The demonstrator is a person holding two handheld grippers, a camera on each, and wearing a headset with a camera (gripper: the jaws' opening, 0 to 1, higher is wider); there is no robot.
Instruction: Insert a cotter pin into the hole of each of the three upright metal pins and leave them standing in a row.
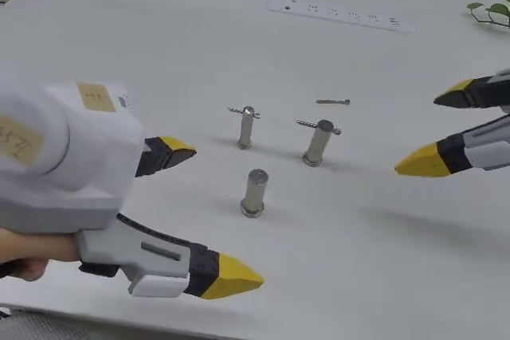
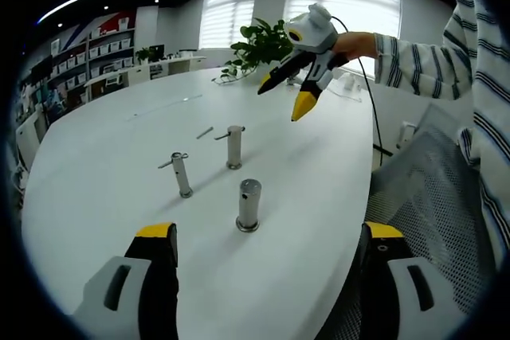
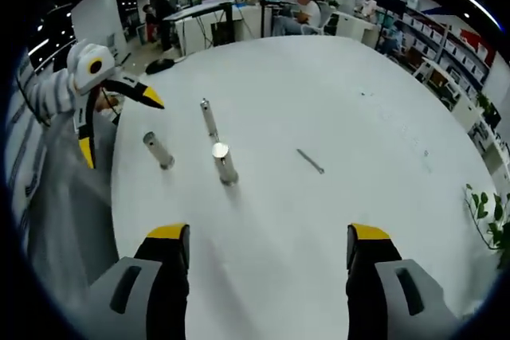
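Still to fill: bare metal pin point(image 1: 254, 193), upright at frame centre on the table point(image 1: 159, 53), nothing through its top.
Already fitted: left fitted pin point(image 1: 246, 127) and right fitted pin point(image 1: 318, 142), upper centre, each upright with a cotter pin through its top.
Spare part: loose cotter pin point(image 1: 332, 102), flat on the table just above the right fitted pin, not touching it.
Lower left: left gripper point(image 1: 225, 216), fingers spread wide, empty.
Right edge: right gripper point(image 1: 417, 134), fingers spread, empty.
Handling: the loose cotter pin looks thin, light, stiff and probably slippery on the smooth table. Pinch it near its head end. The bare metal pin looks heavier but could tip, so steady its shaft low.
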